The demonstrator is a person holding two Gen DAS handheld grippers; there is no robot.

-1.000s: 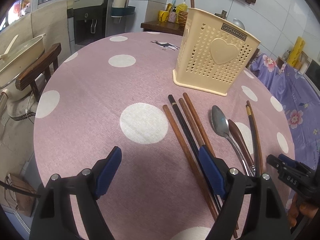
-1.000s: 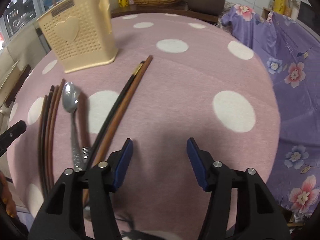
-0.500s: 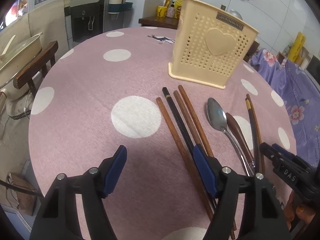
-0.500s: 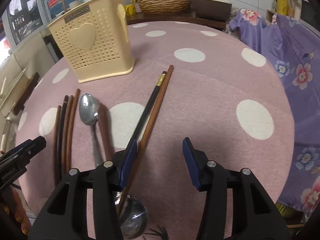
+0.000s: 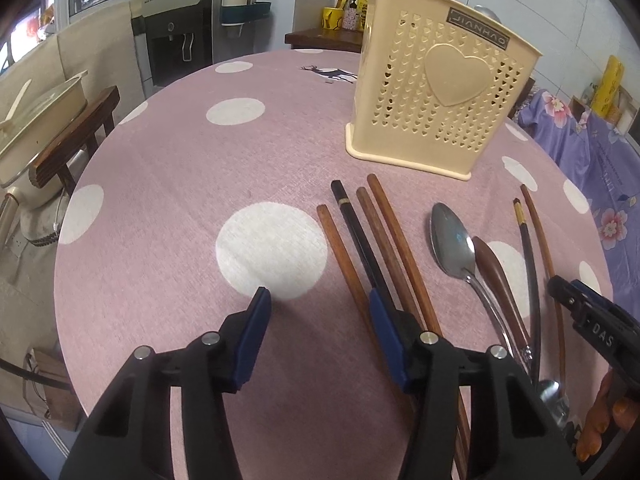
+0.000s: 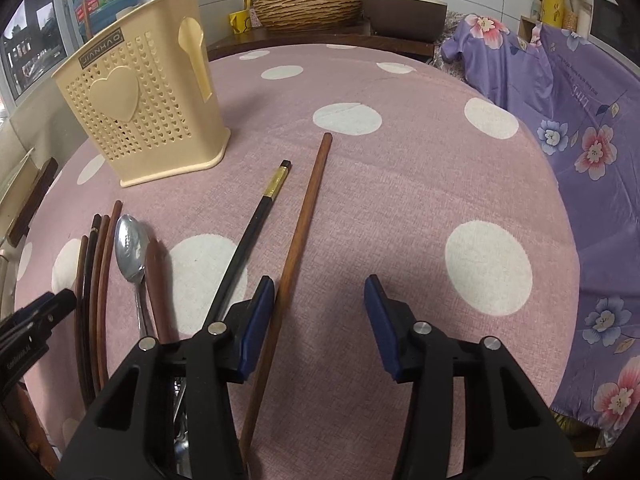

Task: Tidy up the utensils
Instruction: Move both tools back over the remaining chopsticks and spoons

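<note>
Where the woven pink polka-dot tablecloth (image 5: 160,208) lies bare at 9 o'clock, the left gripper (image 5: 320,320) hangs, jaws released. Right gripper (image 6: 320,304): likewise spread, empty. Perforated cream plastic caddy (image 5: 436,100), heart-embossed, labelled "JIANHAO", at 1 o'clock. Wooden chopsticks (image 5: 384,240) and steel spoon (image 5: 452,240) lie parallel before it.

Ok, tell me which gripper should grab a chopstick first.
Right, probably: the right gripper is open with the brown chopstick already between its fingers. The left gripper is open over bare cloth.
</note>
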